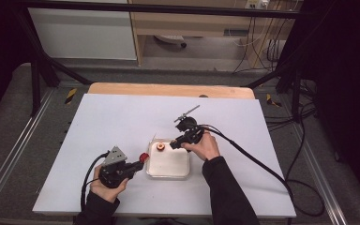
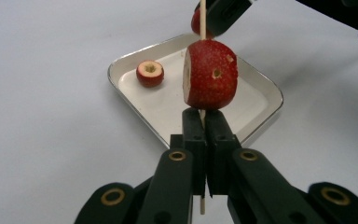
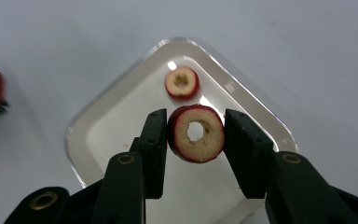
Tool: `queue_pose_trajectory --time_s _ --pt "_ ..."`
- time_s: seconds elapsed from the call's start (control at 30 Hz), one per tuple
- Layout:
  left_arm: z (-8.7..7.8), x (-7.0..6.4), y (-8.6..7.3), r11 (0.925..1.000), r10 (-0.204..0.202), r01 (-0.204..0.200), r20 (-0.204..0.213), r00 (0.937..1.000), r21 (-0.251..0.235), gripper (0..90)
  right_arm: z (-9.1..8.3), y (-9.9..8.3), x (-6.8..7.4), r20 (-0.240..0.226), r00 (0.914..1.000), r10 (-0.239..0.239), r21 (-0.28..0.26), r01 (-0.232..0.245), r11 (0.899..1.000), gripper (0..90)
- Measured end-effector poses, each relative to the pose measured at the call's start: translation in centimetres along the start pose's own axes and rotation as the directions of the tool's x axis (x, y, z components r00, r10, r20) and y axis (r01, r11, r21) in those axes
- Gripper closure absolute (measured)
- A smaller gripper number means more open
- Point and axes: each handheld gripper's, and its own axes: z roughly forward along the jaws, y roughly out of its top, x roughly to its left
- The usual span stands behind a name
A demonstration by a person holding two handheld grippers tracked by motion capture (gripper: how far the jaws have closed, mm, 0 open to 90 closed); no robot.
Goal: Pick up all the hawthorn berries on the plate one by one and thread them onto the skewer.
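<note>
The thin wooden skewer (image 2: pixel 203 18) stands upright in the left gripper (image 2: pixel 203 122), whose 2 jaws are pressed fully together on its lower part, and 1 red hawthorn half (image 2: pixel 210 74) with a cored hole already sits threaded on it just above the jaws. In the right gripper view, the right gripper (image 3: pixel 196 135) has a second cored hawthorn piece (image 3: pixel 196 133) between its jaws; the left jaw touches the fruit, while a narrow gap seems to remain at the right jaw, so I cannot tell if the hold is already firm. This piece is over the small white tray (image 3: pixel 121 116), and a third, smaller cored piece (image 3: pixel 182 83) lies on the tray floor near the far corner. My judgement is that the work is skewering fruit and it is about 1 third done: 1 piece is on the stick, 1 is being picked, and 1 waits in the tray. In the high view the tray is near the middle of a white table cover (image 1: pixel 122 117), with a wooden edge behind it. Around the table there are a black frame, grey floor, cables, and light cabinets at the back.
</note>
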Motion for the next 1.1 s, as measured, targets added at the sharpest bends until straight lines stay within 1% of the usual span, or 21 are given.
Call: queue_pose_trajectory --time_s 0.07,0.13,0.17,0.23,0.27,0.3,0.4,0.43,0.47,0.53,0.6,0.77,0.8,0.83,0.87,0.9,0.93,0.97,1.0,1.03,1.1 --pt "-0.1 -0.1 0.0 1.0000 -0.002 0.002 -0.001 1.0000 -0.006 88.3 -0.8 -0.3 0.5 -0.031 0.9987 0.041 -0.085 -0.043 0.995 60.9" --pt "-0.1 -0.2 0.0 0.9999 -0.004 0.004 -0.004 1.0000 -0.013 88.3 -1.5 -0.7 1.0 -0.077 0.9938 0.080 -0.170 -0.092 0.981 60.9" --pt "-0.2 -0.2 0.0 0.9998 -0.007 0.007 -0.003 1.0000 -0.017 88.3 -2.0 -1.3 1.4 -0.113 0.9872 0.113 -0.244 -0.138 0.960 61.0" --pt "-0.2 -0.3 0.1 0.9997 -0.009 0.009 -0.005 0.9999 -0.023 88.3 -2.4 -1.9 1.6 -0.153 0.9781 0.141 -0.313 -0.184 0.932 61.0" --pt "-0.3 -0.3 0.1 0.9996 -0.011 0.011 -0.004 0.9999 -0.027 88.3 -2.4 -1.9 1.6 -0.153 0.9781 0.141 -0.313 -0.184 0.932 61.0" --pt "-0.3 -0.4 0.1 0.9994 -0.012 0.012 -0.005 0.9999 -0.032 88.3 -2.8 -2.5 1.8 -0.181 0.9692 0.166 -0.371 -0.224 0.901 61.0" --pt "-0.4 -0.6 0.2 0.9991 -0.018 0.017 -0.003 0.9998 -0.038 88.3 -3.0 -3.3 2.1 -0.222 0.9536 0.203 -0.444 -0.284 0.850 61.0" --pt "-0.5 -0.7 0.2 0.9990 -0.021 0.021 -0.002 0.9998 -0.041 88.3 -3.0 -3.3 2.1 -0.222 0.9536 0.203 -0.444 -0.284 0.850 61.0" --pt "-0.5 -0.7 0.2 0.9988 -0.023 0.023 -0.003 0.9997 -0.043 88.3 -3.0 -3.7 2.3 -0.241 0.9457 0.218 -0.489 -0.312 0.815 61.1" --pt "-0.7 -0.9 0.3 0.9980 -0.034 0.034 -0.005 0.9994 -0.054 88.3 -3.0 -4.1 2.4 -0.260 0.9363 0.236 -0.530 -0.343 0.776 61.1" --pt "-0.7 -0.9 0.3 0.9977 -0.035 0.035 -0.008 0.9993 -0.058 88.3 -3.0 -4.4 2.6 -0.291 0.9233 0.251 -0.568 -0.378 0.732 61.1" --pt "-0.7 -1.5 0.3 0.9966 -0.047 0.045 -0.023 0.9986 -0.070 88.3 -2.7 -4.8 3.3 -0.348 0.9020 0.256 -0.654 -0.429 0.624 61.2" --pt "-0.7 -1.6 0.3 0.9964 -0.050 0.049 -0.025 0.9984 -0.070 88.3 -2.6 -4.8 3.5 -0.360 0.8976 0.255 -0.666 -0.438 0.603 61.1" --pt "-0.6 -1.7 0.3 0.9963 -0.053 0.051 -0.025 0.9983 -0.070 88.3 -2.6 -4.8 3.5 -0.360 0.8976 0.255 -0.666 -0.438 0.603 61.1" --pt "-0.6 -1.8 0.3 0.9960 -0.055 0.053 -0.027 0.9981 -0.072 88.3 -2.5 -4.9 3.9 -0.382 0.8875 0.258 -0.688 -0.459 0.562 61.2" --pt "-0.6 -1.9 0.3 0.9958 -0.057 0.055 -0.026 0.9980 -0.074 88.3 -2.4 -5.0 4.1 -0.394 0.8818 0.260 -0.701 -0.471 0.536 61.2" --pt "-0.6 -2.0 0.3 0.9957 -0.057 0.055 -0.028 0.9980 -0.074 88.3 -2.4 -5.0 4.1 -0.394 0.8818 0.260 -0.701 -0.471 0.536 61.2" --pt "-0.6 -2.1 0.4 0.9955 -0.059 0.056 -0.026 0.9979 -0.077 88.3 -2.3 -5.1 4.2 -0.400 0.8791 0.259 -0.712 -0.476 0.516 61.2" --pt "-0.7 -2.1 0.4 0.9953 -0.059 0.057 -0.025 0.9979 -0.079 88.3 -2.2 -5.2 4.5 -0.416 0.8720 0.258 -0.727 -0.489 0.482 61.2" --pt "-0.7 -2.2 0.4 0.9952 -0.059 0.057 -0.025 0.9979 -0.080 88.3 -2.2 -5.2 4.5 -0.416 0.8720 0.258 -0.727 -0.489 0.482 61.2" --pt "-0.7 -2.4 0.5 0.9953 -0.055 0.053 -0.021 0.9983 -0.081 88.3 -2.1 -5.3 4.7 -0.424 0.8683 0.256 -0.743 -0.496 0.449 61.3"
